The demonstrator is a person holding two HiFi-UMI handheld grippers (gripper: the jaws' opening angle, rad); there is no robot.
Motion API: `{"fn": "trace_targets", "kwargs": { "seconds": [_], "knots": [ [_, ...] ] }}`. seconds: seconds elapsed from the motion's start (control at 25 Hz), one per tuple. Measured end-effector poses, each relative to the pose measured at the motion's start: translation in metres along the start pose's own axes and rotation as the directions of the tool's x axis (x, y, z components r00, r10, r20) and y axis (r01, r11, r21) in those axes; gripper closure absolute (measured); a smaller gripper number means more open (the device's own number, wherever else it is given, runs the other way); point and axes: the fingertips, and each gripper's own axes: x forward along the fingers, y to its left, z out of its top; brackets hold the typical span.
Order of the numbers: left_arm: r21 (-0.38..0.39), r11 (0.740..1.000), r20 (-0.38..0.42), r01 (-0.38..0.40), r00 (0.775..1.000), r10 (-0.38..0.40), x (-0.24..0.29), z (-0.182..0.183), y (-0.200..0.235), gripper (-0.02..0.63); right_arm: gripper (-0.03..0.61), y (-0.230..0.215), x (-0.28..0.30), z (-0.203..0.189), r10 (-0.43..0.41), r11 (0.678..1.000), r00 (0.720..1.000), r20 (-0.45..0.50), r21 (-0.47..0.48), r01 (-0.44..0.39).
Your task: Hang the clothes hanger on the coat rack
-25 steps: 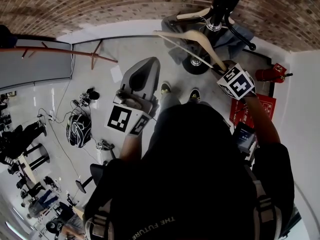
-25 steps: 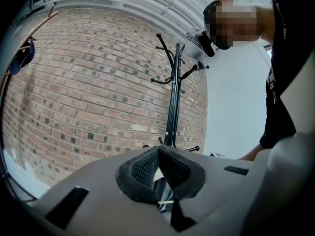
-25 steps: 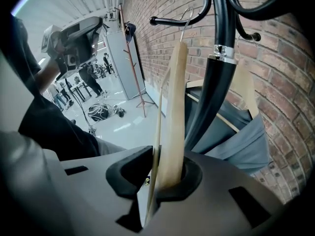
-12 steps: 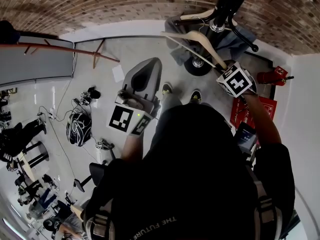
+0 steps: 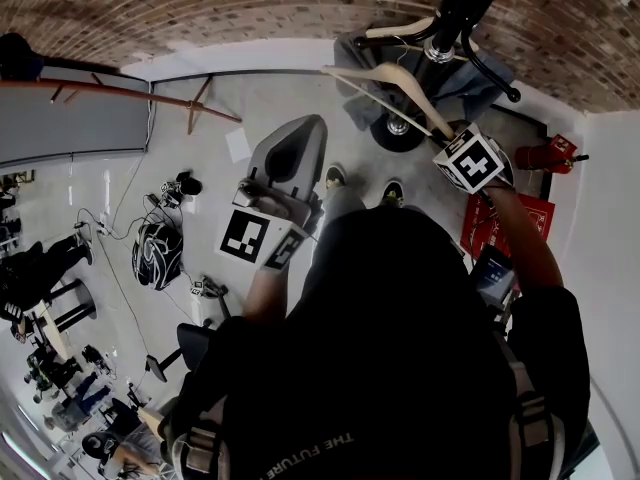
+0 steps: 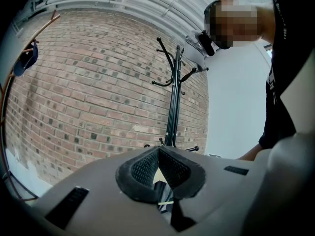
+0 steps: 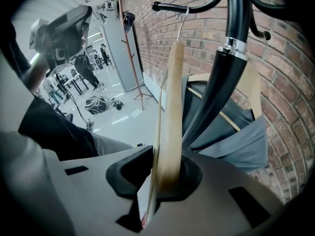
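My right gripper (image 5: 447,136) is shut on one end of a pale wooden clothes hanger (image 5: 395,76), held up against the black coat rack (image 5: 455,13). In the right gripper view the hanger (image 7: 171,107) rises from between the jaws of the right gripper (image 7: 165,173), and its metal hook (image 7: 181,19) reaches a curved black arm (image 7: 189,5) of the rack. Whether the hook rests on that arm I cannot tell. My left gripper (image 5: 297,138) hangs lower at mid-left, shut and holding nothing. The left gripper (image 6: 158,167) points at the rack (image 6: 172,97) before a brick wall.
A second wooden hanger carrying a grey garment (image 7: 246,132) hangs on the rack's far side. The rack's base (image 5: 398,128) stands by my shoes. A red extinguisher (image 5: 545,151) and red sign (image 5: 500,223) sit at right; a helmet (image 5: 158,258) and cables lie left.
The right gripper has carried the hanger a little up and right toward the rack pole, then held nearly still. The left gripper has barely moved.
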Motion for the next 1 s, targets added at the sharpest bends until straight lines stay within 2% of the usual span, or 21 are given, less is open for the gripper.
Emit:
{"fn": "trace_targets", "kwargs": {
  "seconds": [0.28, 0.48, 1.0],
  "knots": [
    [0.006, 1.000, 0.003, -0.007, 1.000, 0.007, -0.004, 0.000, 0.001, 0.594, 0.532, 0.002, 0.003, 0.002, 0.012, 1.000, 1.000, 0.011, 0.010, -0.012],
    [0.007, 1.000, 0.006, -0.013, 1.000, 0.013, -0.006, 0.002, 0.003, 0.594, 0.532, 0.002, 0.004, 0.004, 0.048, 0.999, 0.999, 0.021, 0.024, -0.049],
    [0.007, 1.000, 0.002, -0.011, 1.000, 0.011, 0.000, 0.003, 0.003, 0.594, 0.531, -0.008, 0.008, 0.008, 0.054, 0.995, 0.997, 0.060, 0.085, -0.060]
  ]
}}
